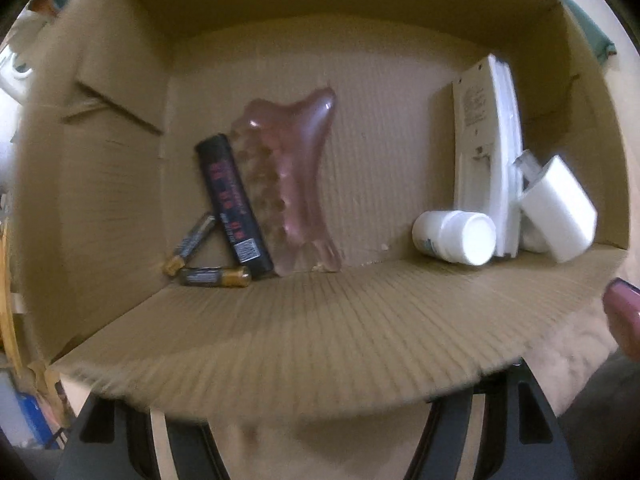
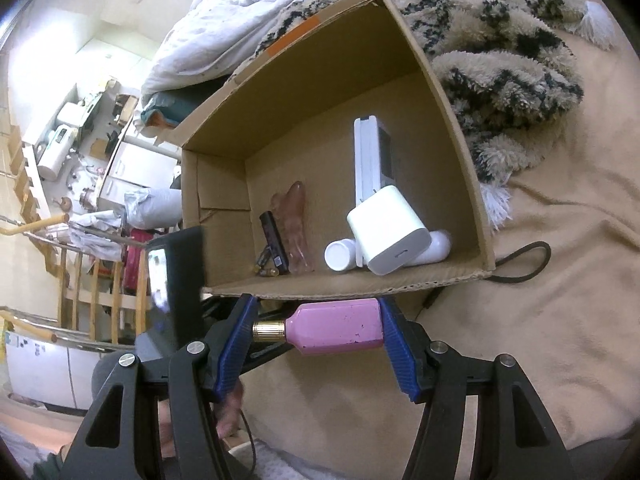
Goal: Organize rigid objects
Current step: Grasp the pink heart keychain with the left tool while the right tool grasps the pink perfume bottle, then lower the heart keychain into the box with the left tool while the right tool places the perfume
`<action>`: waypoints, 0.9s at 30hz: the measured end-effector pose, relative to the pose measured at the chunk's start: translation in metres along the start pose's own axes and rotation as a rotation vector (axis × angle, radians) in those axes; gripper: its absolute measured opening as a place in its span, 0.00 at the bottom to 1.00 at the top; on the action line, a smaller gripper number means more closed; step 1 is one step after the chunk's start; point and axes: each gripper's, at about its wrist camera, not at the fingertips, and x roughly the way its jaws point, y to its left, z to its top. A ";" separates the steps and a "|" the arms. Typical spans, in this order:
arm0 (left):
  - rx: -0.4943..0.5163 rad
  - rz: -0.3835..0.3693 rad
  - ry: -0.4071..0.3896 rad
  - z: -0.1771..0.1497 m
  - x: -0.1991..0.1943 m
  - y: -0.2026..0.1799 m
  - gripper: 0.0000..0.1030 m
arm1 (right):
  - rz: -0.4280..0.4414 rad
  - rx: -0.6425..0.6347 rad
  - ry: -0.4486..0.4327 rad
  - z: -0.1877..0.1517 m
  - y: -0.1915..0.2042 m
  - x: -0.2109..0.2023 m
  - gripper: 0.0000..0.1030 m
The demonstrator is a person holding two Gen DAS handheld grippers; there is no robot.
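A cardboard box (image 1: 320, 320) (image 2: 452, 128) lies tipped toward me on a beige blanket. Inside lie a pink comb-like piece (image 1: 292, 184) (image 2: 294, 224), a black lighter (image 1: 234, 204) (image 2: 276, 244), two batteries (image 1: 214, 276), a white bottle (image 1: 456, 236) (image 2: 340, 254), a white remote (image 1: 488, 152) (image 2: 372, 160) and a white charger (image 1: 560, 208) (image 2: 390, 232). My right gripper (image 2: 318, 330) is shut on a pink bottle with a gold neck (image 2: 338, 328), just outside the box's near wall; the bottle also shows in the left wrist view (image 1: 624, 316). My left gripper's fingers (image 1: 452, 436) are hidden behind the box's near wall.
A fuzzy patterned throw (image 2: 500, 40) lies beyond the box. A black strap (image 2: 528, 264) lies on the blanket at the box's right corner. A black device (image 2: 176, 280) is left of the right gripper. Shelves and clutter fill the room at left.
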 end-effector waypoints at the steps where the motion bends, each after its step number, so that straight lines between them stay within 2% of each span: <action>1: 0.003 0.011 0.004 0.001 0.003 0.000 0.64 | 0.000 -0.004 0.000 0.000 0.001 0.000 0.63; 3: -0.007 0.033 0.008 0.001 0.007 0.001 0.58 | -0.001 -0.006 0.000 0.001 0.001 0.001 0.63; 4: -0.014 0.047 0.001 0.001 0.007 0.003 0.51 | -0.001 -0.005 0.001 0.001 0.000 0.001 0.63; 6: -0.022 0.053 -0.007 -0.001 0.006 0.005 0.51 | -0.004 -0.008 0.004 0.002 0.000 0.001 0.63; 9: -0.006 0.103 -0.010 -0.007 0.003 0.006 0.51 | -0.010 -0.013 0.008 0.002 0.001 0.003 0.63; 17: -0.078 0.125 0.017 -0.040 -0.017 0.026 0.51 | -0.043 -0.021 0.015 -0.001 0.001 0.007 0.63; 21: -0.093 0.102 -0.011 -0.060 -0.037 0.036 0.51 | -0.056 -0.022 0.016 -0.004 0.001 0.007 0.63; 27: -0.103 0.097 -0.116 -0.074 -0.081 0.041 0.51 | -0.059 -0.037 -0.002 -0.006 0.003 0.004 0.63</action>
